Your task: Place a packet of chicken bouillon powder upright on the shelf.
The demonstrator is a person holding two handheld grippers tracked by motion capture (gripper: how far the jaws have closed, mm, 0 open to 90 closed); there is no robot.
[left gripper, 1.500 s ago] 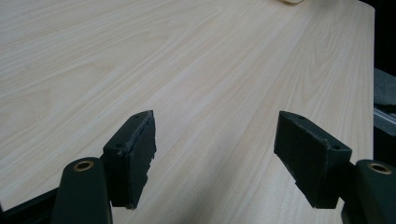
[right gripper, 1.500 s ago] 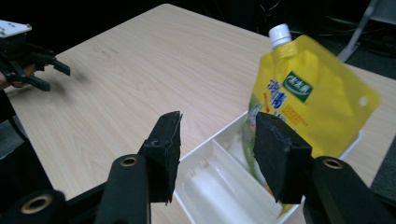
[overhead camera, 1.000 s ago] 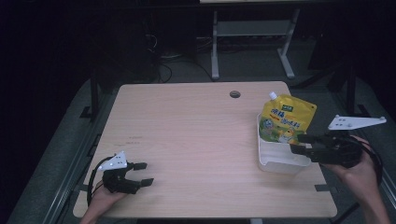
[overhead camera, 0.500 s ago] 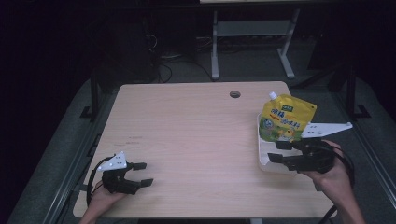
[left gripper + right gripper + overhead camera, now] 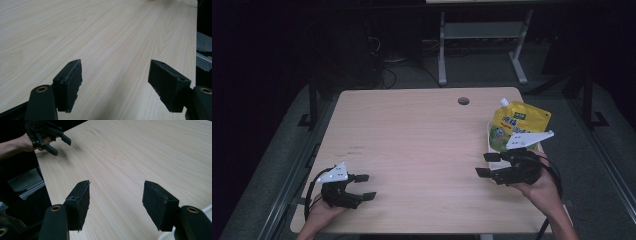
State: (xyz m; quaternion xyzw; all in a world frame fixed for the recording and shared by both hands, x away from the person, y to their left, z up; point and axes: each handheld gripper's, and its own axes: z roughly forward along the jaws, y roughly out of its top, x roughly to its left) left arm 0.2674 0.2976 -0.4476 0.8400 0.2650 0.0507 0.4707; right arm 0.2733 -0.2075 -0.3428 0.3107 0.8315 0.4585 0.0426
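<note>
left gripper [image 5: 362,187] rested near-left, jaws apart, empty | right gripper [image 5: 486,164] near-right, jaws just widening, nothing between | yellow pouch [image 5: 517,128] stood in white tray [image 5: 490,150], far-right: likely soft, slippery; grip near spout

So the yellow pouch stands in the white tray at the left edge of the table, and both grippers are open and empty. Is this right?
Not quite: the high view shows the yellow pouch in the white tray at the table's right edge. The left gripper and right gripper are open and empty.
</note>
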